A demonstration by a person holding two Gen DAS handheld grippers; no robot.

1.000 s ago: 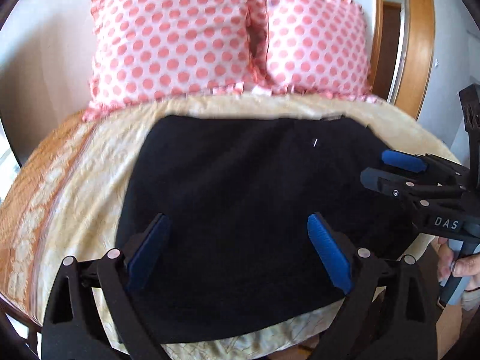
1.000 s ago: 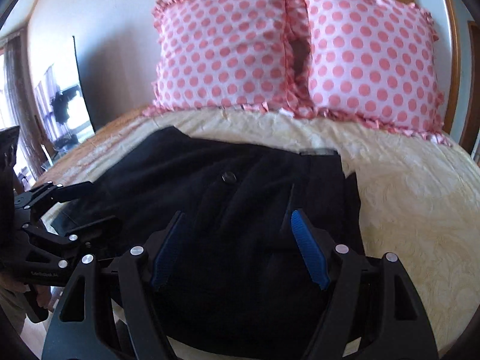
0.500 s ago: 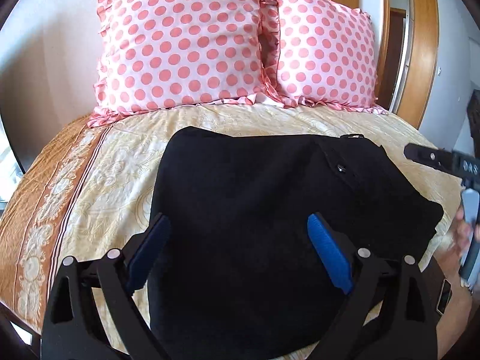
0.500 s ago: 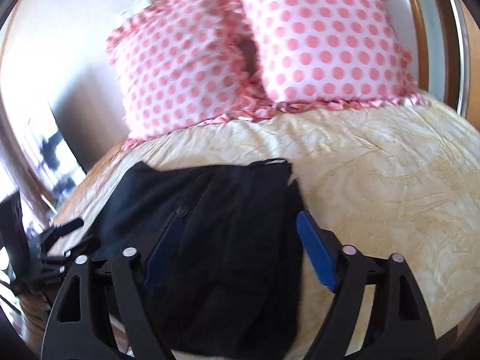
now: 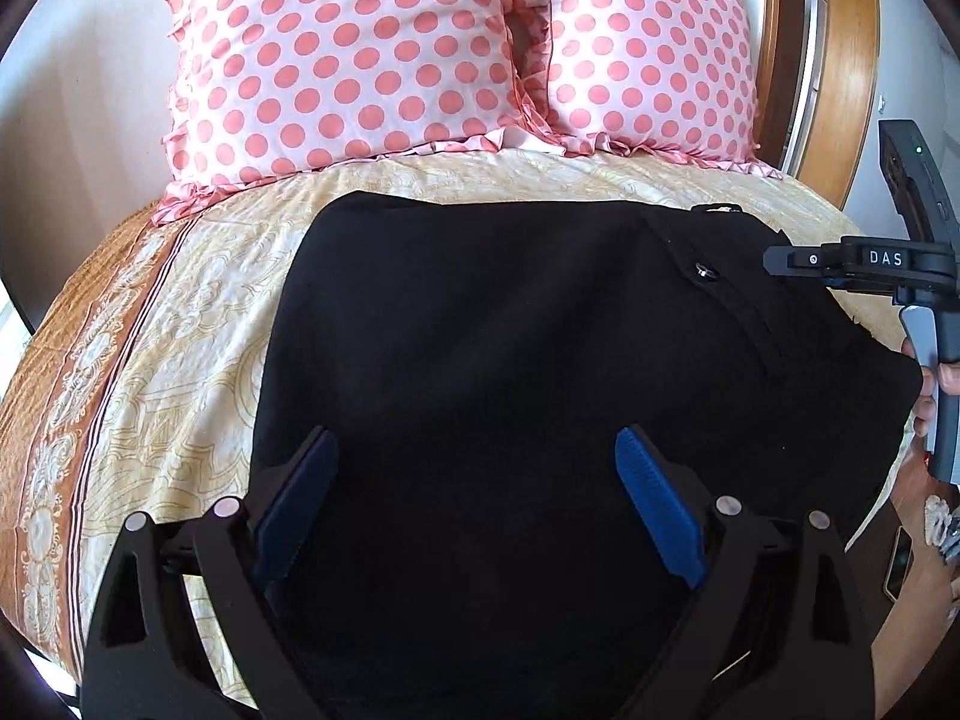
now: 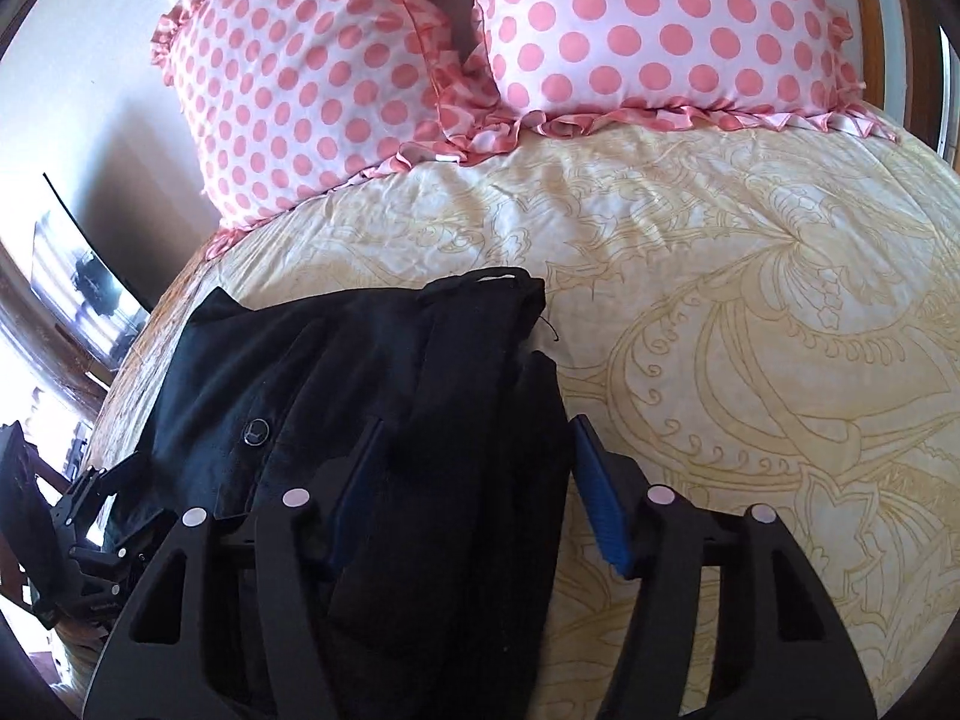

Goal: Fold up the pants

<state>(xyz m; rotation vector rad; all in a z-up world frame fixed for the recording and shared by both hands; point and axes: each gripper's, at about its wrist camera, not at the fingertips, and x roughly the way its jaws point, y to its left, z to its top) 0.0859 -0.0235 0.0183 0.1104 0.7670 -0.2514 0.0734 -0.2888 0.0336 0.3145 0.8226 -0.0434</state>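
Matt black cloth pants [image 5: 540, 372] on smooth printed bedspread [image 6: 750, 360]

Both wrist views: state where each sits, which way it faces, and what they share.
Left wrist: on the left gripper, facing the pillows over the black pants; the right gripper and a hand show alongside.
Right wrist: on the right gripper, jaws just closing, astride the pants' edge; the left gripper shows.
Shared: pants, pillows, bedspread.

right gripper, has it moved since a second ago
Yes. In its own view the right gripper now straddles the right edge of the black pants, with far more bare bedspread showing. Its jaws have just been closing, not pressing the fabric.
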